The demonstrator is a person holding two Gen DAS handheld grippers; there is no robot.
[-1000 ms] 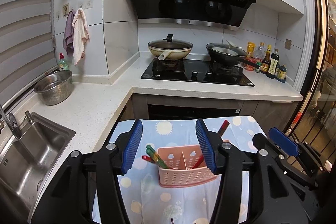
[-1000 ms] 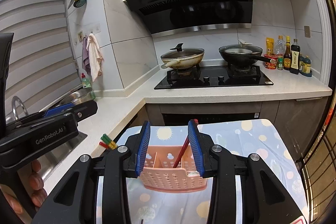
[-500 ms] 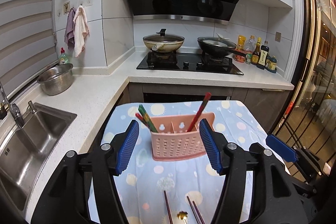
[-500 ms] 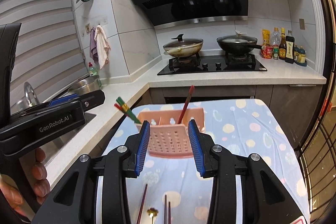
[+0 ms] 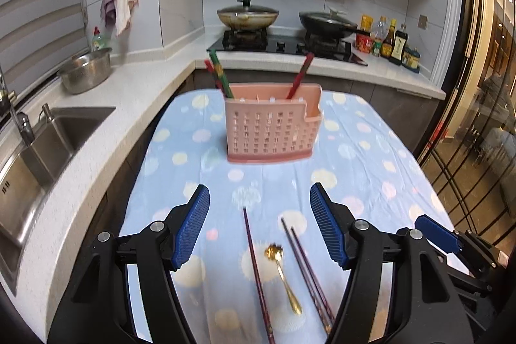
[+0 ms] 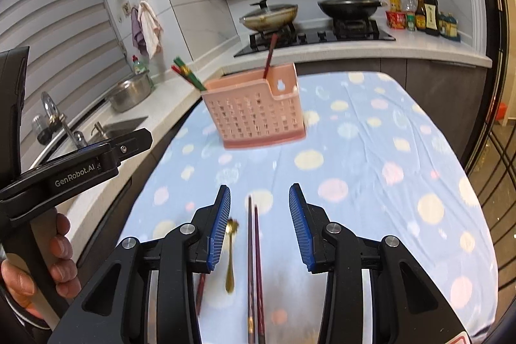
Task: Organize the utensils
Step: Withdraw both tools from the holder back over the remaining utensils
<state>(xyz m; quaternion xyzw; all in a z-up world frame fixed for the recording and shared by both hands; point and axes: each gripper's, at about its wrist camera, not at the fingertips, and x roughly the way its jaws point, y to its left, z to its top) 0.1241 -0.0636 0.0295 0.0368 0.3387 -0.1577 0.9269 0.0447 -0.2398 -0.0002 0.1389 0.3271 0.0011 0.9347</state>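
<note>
Now the right gripper (image 6: 259, 224) frames a pair of dark chopsticks (image 6: 254, 263) low in its view, the gold spoon (image 6: 230, 253) just left of them by the left pad. Above, a pink utensil holder (image 6: 254, 115) stands on the dotted blue tabletop (image 6: 371, 157), kitchen stove (image 6: 316, 34) behind. Right jaws are parted, gripping nothing; the left gripper (image 5: 259, 228) jaws are opening, empty, over a single chopstick (image 5: 256, 273) and the spoon.

"GenRobot.AI" in white on the left gripper (image 6: 80, 165) body, at 9 o'clock in right wrist view; bottle labels unreadable
</note>
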